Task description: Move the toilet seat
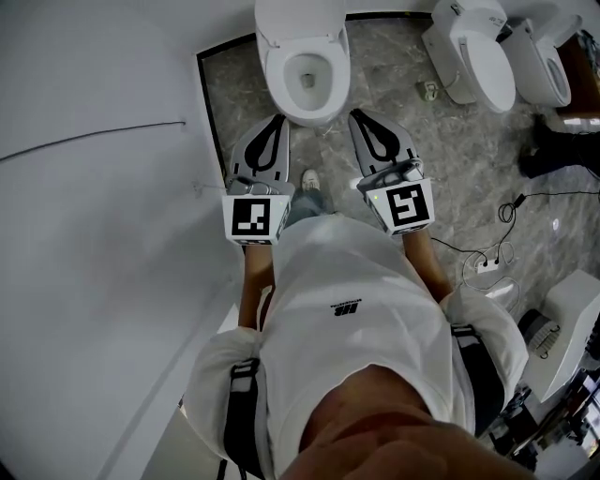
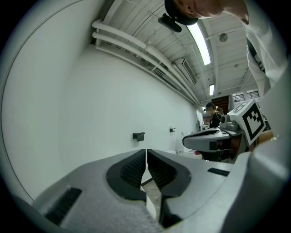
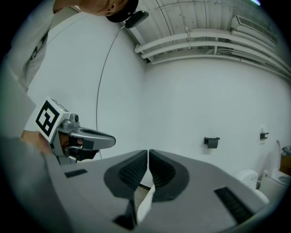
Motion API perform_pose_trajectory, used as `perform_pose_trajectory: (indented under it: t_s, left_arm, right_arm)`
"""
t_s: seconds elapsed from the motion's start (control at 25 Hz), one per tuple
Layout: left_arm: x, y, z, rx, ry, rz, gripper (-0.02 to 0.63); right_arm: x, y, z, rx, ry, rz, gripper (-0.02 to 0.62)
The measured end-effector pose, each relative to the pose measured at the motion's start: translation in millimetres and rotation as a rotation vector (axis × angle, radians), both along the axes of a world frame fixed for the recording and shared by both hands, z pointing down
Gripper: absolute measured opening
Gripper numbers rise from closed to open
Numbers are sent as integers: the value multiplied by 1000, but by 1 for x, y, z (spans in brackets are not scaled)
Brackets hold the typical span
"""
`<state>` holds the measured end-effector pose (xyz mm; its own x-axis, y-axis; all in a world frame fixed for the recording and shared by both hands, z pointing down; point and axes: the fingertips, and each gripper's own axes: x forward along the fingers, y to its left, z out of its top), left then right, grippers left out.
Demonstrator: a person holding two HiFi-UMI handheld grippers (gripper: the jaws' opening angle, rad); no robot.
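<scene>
Marble floor (image 1: 450, 169) beside a white wall (image 1: 94, 234); the toilet (image 1: 302, 56) is just ahead, its toilet seat (image 1: 277, 77) apparently down on the bowl. Left gripper (image 1: 278, 119) & right gripper (image 1: 357, 116) point at it w/ jaws shut, empty. Best to open one first, hook the seat's front edge, and lift slowly.

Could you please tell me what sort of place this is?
Probably a mock bathroom in a workshop, not a real one: three toilets stand close together on the stone-look floor, a power strip with cables lies nearby, and bare pipes run under the ceiling.
</scene>
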<state>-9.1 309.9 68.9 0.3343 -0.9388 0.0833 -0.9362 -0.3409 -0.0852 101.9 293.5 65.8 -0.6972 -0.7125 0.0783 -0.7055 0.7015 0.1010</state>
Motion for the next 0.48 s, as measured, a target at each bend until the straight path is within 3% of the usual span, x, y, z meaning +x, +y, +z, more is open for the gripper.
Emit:
perform_pose_trajectory:
  t_s: [0.48]
  left_arm:
    - [-40,-39,26,-29,0,37,35]
  right_arm:
    - [-39,-31,12,-35,-18,51,34]
